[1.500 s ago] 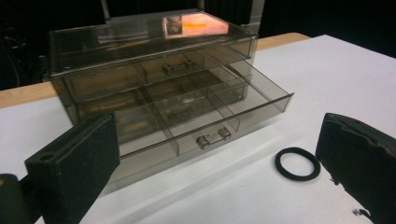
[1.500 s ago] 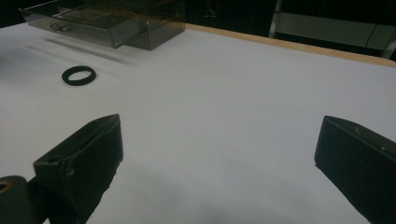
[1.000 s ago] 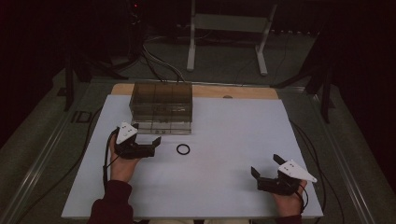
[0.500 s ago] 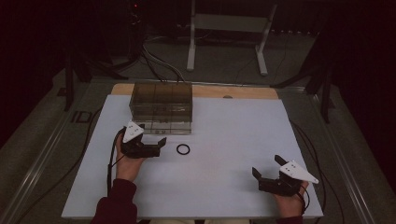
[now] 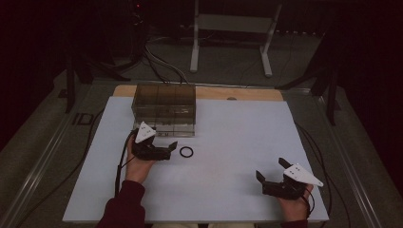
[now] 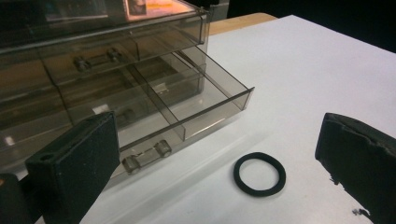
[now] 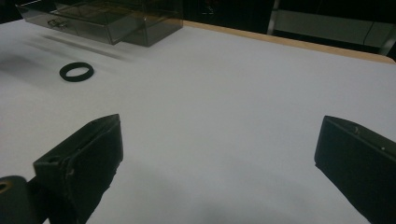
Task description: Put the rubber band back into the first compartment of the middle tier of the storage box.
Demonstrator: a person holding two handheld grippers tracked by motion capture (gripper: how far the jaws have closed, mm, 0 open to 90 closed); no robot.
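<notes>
A black rubber ring (image 5: 186, 152) lies flat on the white table top (image 5: 228, 128), just in front of a smoky clear drawer cabinet (image 5: 165, 107). The cabinet's bottom drawer (image 6: 205, 102) is pulled out and looks empty. My left gripper (image 5: 171, 150) is open, its jaws pointing right at the ring from a short way to its left. In the left gripper view the ring (image 6: 259, 173) lies ahead, nearer the right jaw, and my left gripper (image 6: 217, 126) touches nothing. My right gripper (image 5: 271, 168) rests open near the front right corner, holding nothing. Its own view has the ring (image 7: 76, 71) far off at the left.
The cabinet (image 7: 116, 18) stands at the back left of the table. A wooden strip (image 5: 237, 93) runs along the far edge. Beyond it a white metal stand (image 5: 233, 28) and cables (image 5: 161, 61) sit on the floor. A cable (image 5: 119, 166) trails from the left gripper.
My left gripper has moved right and slightly nearer, closing on the ring. The right gripper has barely shifted. The ring and drawer stay put.
</notes>
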